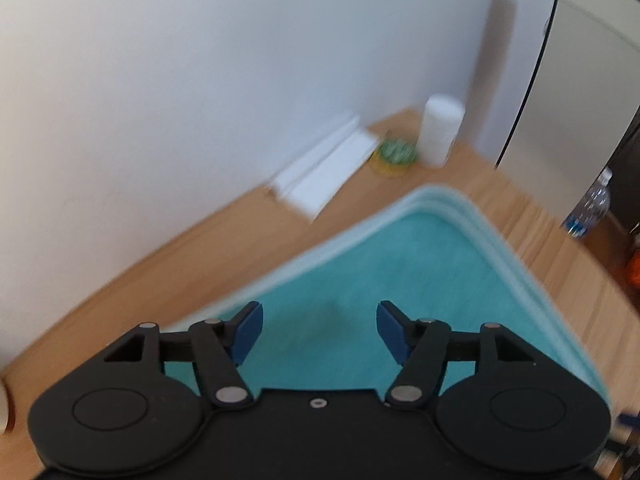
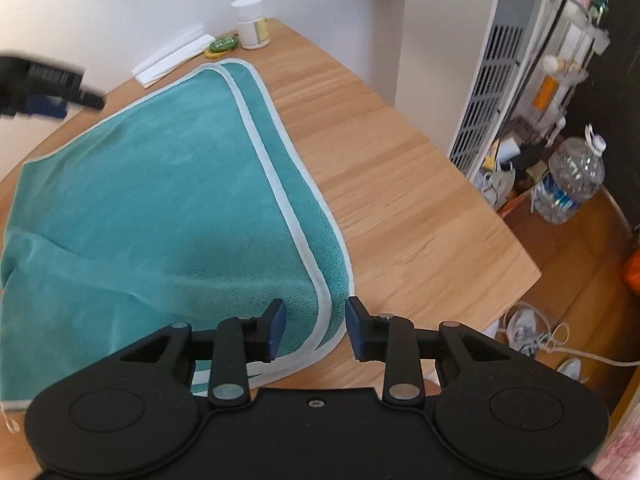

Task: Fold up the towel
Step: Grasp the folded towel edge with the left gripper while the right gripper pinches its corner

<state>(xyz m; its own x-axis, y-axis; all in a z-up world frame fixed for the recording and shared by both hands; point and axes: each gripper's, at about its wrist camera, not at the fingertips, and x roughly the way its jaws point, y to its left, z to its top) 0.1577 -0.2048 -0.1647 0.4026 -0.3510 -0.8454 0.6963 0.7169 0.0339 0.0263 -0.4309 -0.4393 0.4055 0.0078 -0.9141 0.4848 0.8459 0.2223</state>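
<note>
A teal towel [image 2: 160,200] with a pale border lies folded once on the wooden table [image 2: 400,200], its two edges stacked and slightly offset along the right side. My right gripper [image 2: 315,328] is open above the towel's near right corner, nothing between its fingers. In the left wrist view the same towel [image 1: 380,272] fills the lower middle, with its far corner pointing away. My left gripper [image 1: 320,330] is open above it and holds nothing. The left gripper [image 2: 48,84] also shows as a blurred black shape at the left edge of the right wrist view.
By the wall stand a white jar [image 2: 252,24], a green and yellow round item [image 2: 222,46] and white folded paper [image 2: 172,58]. A white appliance [image 2: 504,64], a large water bottle [image 2: 572,180] and shoes [image 2: 524,328] sit off the table's right side.
</note>
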